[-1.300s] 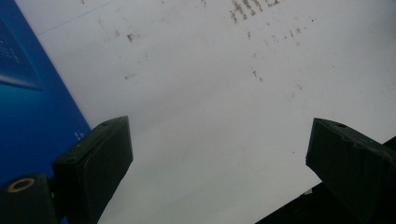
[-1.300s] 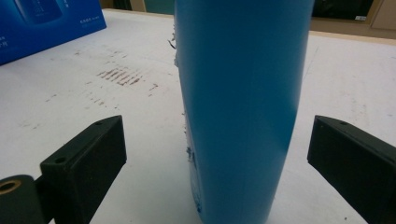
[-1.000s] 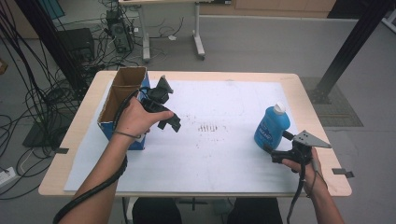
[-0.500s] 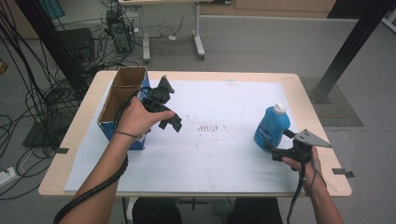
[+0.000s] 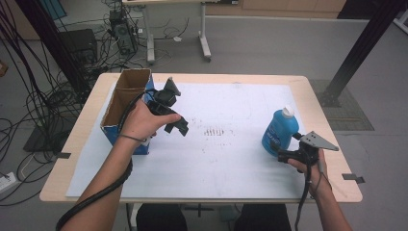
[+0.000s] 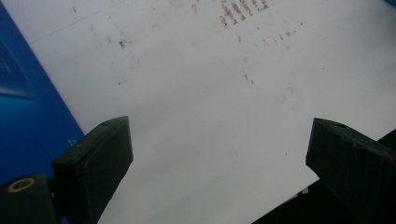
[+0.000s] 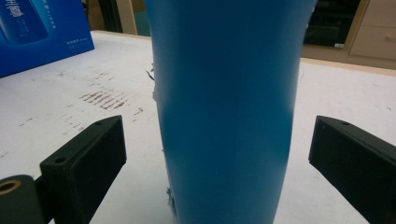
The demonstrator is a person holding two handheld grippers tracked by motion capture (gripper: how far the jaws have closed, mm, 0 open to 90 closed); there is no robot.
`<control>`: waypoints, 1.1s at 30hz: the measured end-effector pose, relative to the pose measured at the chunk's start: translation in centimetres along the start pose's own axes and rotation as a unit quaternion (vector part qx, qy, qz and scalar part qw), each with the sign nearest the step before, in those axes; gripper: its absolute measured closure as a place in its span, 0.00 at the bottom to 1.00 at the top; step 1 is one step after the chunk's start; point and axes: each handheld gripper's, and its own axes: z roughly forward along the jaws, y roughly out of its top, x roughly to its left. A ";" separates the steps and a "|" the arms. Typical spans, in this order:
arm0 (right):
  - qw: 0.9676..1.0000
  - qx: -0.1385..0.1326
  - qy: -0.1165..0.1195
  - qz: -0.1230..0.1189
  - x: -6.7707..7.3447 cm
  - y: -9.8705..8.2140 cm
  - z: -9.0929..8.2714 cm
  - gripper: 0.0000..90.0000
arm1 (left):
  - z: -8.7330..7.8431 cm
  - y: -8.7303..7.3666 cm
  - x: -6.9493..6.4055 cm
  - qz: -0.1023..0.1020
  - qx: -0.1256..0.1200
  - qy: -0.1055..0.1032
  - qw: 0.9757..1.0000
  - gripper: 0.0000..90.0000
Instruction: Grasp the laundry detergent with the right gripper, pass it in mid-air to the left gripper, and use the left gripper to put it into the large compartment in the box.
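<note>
A blue bottle [image 5: 279, 132] with a white cap stands upright at the right of the white sheet [image 5: 226, 159]. My right gripper [image 5: 280, 150] is open at its base, a jaw on either side of the bottle [image 7: 229, 107] with a gap on both sides. An open blue cardboard box [image 5: 126, 102] stands at the left. My left gripper [image 5: 179, 124] hangs open just right of the box, above the sheet, with nothing between its jaws. In the left gripper view the box's blue wall [image 6: 28, 116] is at the left.
Brown smudges [image 5: 215, 131] mark the middle of the sheet. The wooden table edge [image 5: 202, 193] runs along the front. Beyond the table stand a second table's legs [image 5: 204, 41], cables [image 5: 29, 96] and a black post [image 5: 358, 53].
My right gripper has crept slightly closer around the bottle's base. The left gripper has stayed beside the box.
</note>
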 end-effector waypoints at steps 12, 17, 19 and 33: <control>1.000 -0.011 -0.009 -0.005 0.2 -0.4 1.1 0.05 | 0.0 0.1 -0.1 0.002 0.002 0.000 1.000 0.08; 1.000 -0.020 -0.008 0.005 0.0 -0.7 1.5 0.05 | 0.0 0.0 0.0 0.003 0.005 0.001 1.000 0.08; 1.000 -0.023 -0.007 0.005 -0.1 -0.7 1.6 0.05 | 0.0 -0.1 0.1 0.001 0.004 0.001 1.000 0.08; 1.000 -0.028 -0.007 0.005 0.0 -0.7 1.7 0.05 | 0.0 -0.2 0.0 0.001 0.005 0.004 1.000 0.08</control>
